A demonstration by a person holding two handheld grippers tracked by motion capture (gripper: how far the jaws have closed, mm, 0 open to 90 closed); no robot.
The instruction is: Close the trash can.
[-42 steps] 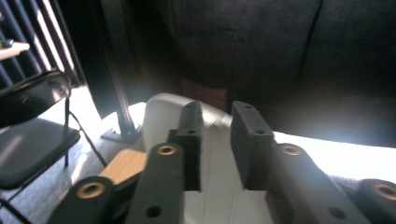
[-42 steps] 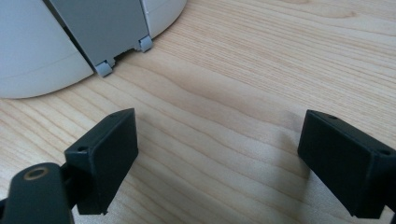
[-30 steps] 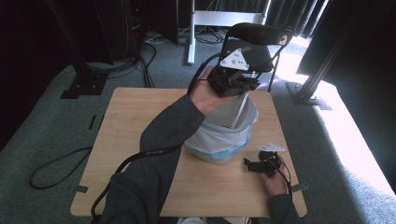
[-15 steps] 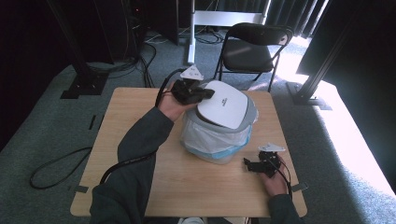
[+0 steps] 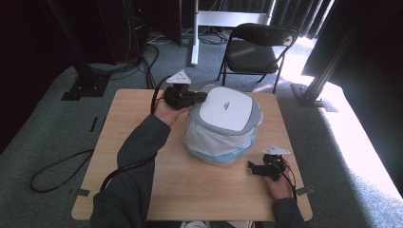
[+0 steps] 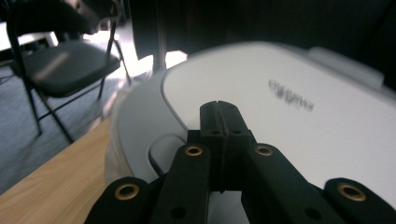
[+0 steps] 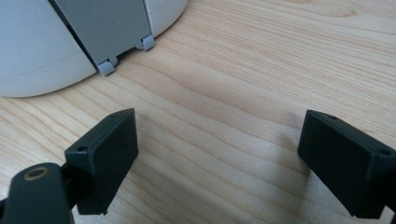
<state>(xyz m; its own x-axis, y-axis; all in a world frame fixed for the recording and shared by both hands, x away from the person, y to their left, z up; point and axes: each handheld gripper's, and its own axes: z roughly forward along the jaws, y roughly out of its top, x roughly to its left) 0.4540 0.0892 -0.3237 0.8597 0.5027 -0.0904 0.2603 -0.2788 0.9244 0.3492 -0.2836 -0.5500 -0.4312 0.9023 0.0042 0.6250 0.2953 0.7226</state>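
Lidded bin (image 5: pixel 223 124) on wooden table (image 5: pixel 199 185); chair (image 5: pixel 259 47) beyond.

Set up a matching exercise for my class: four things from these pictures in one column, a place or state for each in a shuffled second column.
Things
1. left gripper
2. right gripper
3. bin lid
4. folding chair

Places or states
A. on the floor beyond the table
B. jaws wide apart over bare wood
C. jaws closed at the lid's edge
D. lying shut on the lined bin

Pairs: 1-C, 2-B, 3-D, 4-A
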